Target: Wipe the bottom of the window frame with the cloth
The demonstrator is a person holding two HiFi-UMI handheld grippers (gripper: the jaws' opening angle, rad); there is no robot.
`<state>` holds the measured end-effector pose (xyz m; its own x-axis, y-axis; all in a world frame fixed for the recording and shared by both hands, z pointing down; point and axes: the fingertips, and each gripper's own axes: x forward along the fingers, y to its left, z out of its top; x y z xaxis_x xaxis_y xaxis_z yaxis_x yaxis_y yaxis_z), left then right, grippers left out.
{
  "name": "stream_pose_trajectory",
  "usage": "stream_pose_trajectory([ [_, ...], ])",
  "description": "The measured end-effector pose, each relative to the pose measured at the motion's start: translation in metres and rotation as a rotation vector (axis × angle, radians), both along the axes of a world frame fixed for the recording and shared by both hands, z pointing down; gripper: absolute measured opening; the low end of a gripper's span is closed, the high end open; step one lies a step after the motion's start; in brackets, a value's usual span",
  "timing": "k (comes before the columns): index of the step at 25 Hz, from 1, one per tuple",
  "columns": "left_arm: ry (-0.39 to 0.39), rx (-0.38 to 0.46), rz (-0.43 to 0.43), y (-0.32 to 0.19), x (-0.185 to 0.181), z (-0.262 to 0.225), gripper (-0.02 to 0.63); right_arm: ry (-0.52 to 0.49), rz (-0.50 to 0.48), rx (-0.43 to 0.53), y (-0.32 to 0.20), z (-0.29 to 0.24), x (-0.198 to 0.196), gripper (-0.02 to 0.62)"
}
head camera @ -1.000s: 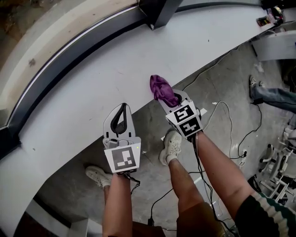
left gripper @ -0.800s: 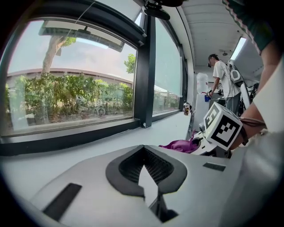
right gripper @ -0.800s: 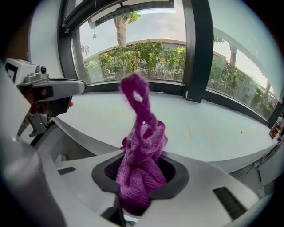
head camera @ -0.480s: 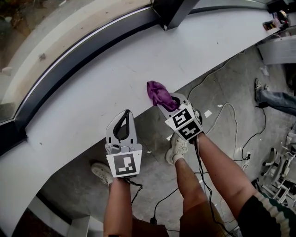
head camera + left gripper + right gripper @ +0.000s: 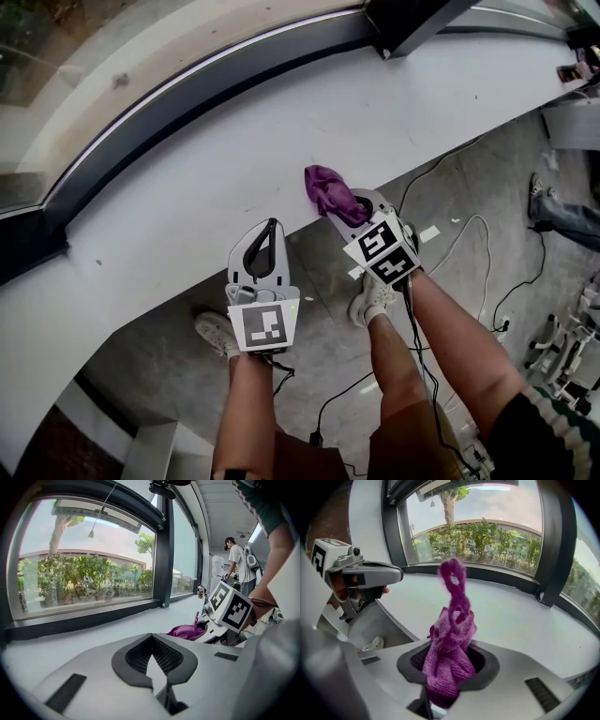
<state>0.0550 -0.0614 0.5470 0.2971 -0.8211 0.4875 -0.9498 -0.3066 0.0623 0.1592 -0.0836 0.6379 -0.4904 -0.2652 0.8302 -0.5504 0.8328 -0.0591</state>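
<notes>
Farther from window post, right gripper (jaws clamped) holds cloth.

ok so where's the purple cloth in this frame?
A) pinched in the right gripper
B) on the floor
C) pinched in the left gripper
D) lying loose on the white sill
A: the right gripper has its jaws shut on the purple cloth, which bunches up out of them above the sill. The left gripper has its jaws together on nothing.
</notes>
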Motion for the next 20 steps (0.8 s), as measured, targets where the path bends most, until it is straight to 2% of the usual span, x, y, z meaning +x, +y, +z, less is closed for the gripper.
stream_pose_trajectory([
  [10, 0.014, -0.035, -0.091, 0.029, -0.057, 0.005, 0.009, 0.017, -0.185, 0.009, 0.033, 0.000, -0.069, 0.126],
  [17, 0.027, -0.022, -0.131, 0.039, -0.083, 0.002, 0.009, 0.030, -0.231, 0.006, 0.049, 0.001, -0.105, 0.126],
  [20, 0.013, -0.015, -0.152, 0.043, -0.096, -0.001, 0.009, 0.023, -0.221, -0.017, 0.053, 0.001, -0.117, 0.124],
])
